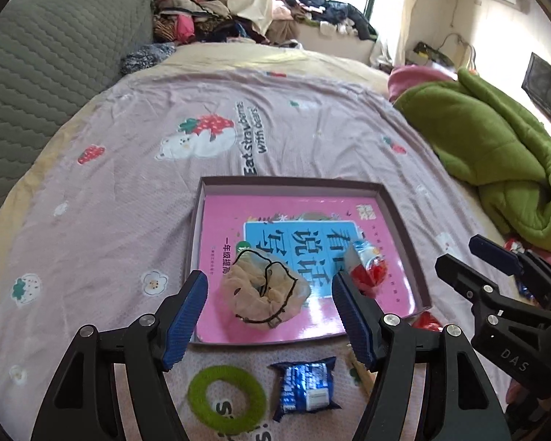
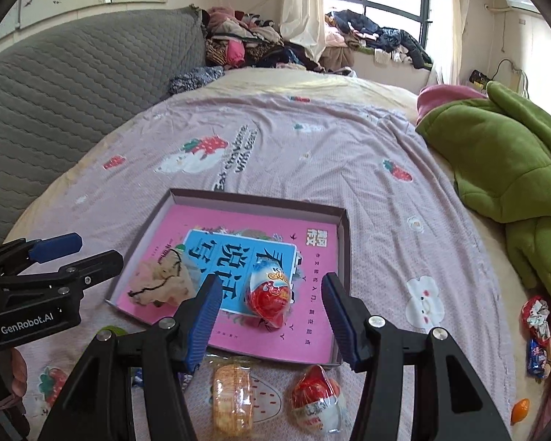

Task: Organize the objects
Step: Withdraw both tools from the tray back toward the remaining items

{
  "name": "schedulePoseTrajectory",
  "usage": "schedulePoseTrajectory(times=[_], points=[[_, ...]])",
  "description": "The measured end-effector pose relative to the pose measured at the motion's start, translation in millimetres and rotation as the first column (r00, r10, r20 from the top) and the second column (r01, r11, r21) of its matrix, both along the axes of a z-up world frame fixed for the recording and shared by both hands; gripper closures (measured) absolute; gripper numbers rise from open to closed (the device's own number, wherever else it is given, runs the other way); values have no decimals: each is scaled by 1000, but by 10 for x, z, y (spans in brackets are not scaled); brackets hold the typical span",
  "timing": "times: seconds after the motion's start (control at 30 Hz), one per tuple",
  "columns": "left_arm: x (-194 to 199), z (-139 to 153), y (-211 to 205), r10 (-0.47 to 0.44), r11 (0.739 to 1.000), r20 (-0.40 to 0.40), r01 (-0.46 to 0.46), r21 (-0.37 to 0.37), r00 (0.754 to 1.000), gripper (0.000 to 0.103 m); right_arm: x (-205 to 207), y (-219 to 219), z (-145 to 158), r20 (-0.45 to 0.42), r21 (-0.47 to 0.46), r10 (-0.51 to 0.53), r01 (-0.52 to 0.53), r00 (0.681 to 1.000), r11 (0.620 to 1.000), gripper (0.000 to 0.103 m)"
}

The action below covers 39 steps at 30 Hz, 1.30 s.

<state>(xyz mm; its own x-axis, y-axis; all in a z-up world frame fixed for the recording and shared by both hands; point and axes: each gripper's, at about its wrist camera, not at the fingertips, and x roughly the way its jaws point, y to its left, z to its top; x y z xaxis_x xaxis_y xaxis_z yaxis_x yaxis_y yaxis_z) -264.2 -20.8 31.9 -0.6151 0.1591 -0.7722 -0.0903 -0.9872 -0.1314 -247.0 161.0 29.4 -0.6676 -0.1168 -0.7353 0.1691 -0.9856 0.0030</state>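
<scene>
Both grippers hang above the bed, angled down at the shallow box (image 1: 404, 220), nothing held in either.

Left gripper (image 1: 270, 307): jaws spread wide, blue pads clear of everything. The beige scrunchie (image 1: 262, 292) lies under the gap between them, on the pink book (image 1: 231, 220) that fills the box floor, toward the near-left corner. No contact with the pads.

Right gripper (image 2: 270, 312): jaws apart, empty. The red-and-white chocolate egg (image 2: 270, 294) lies on the book below the gap, near the box's right wall (the pads stand either side of it in the right wrist view, but not touching).

Still outside the box, on the pink strawberry-print sheet (image 1: 128, 202) just beside its near edge:
- green fuzzy ring (image 1: 226, 398)
- blue snack packet (image 1: 305, 386), to the right of the ring
- wrapped biscuit (image 2: 233, 395)
- second chocolate egg (image 2: 317, 398), right of the biscuit

More wrapped sweets (image 2: 538, 334) sit well off to the right by the green blanket (image 2: 507, 169), with a small orange item (image 2: 519, 409) (cannot tell what it is) nearer the edge.

Each gripper shows in the other's view: right at the left view's right edge, left at the right view's left edge.
</scene>
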Motion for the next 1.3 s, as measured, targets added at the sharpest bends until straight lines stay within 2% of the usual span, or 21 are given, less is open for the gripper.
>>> schedulePoseTrajectory(times=[0.17,0.47,0.8,1.0,1.3], points=[[198,211,-27,8,1000,-37,-8,8,999,31,163,-15,189,-31,-7,7,-7,999,1000,47],[585,426,-30,-4,1000,-79,5,8,997,31,497,-32,479,-87,-13,22,-23,996,1000,46],[972,524,-14,-10,1000,-105,9,-2,994,31,900,-72,702,-140,-2,45,-46,989,999,46],[1170,448,-4,-25,999,-88,27,31,996,31,1115,-105,674,-152,15,65,-64,986,998,45],[1425,295,40,-56,998,-79,57,12,995,31,1362,-93,519,-150,19,72,-69,986,997,45]])
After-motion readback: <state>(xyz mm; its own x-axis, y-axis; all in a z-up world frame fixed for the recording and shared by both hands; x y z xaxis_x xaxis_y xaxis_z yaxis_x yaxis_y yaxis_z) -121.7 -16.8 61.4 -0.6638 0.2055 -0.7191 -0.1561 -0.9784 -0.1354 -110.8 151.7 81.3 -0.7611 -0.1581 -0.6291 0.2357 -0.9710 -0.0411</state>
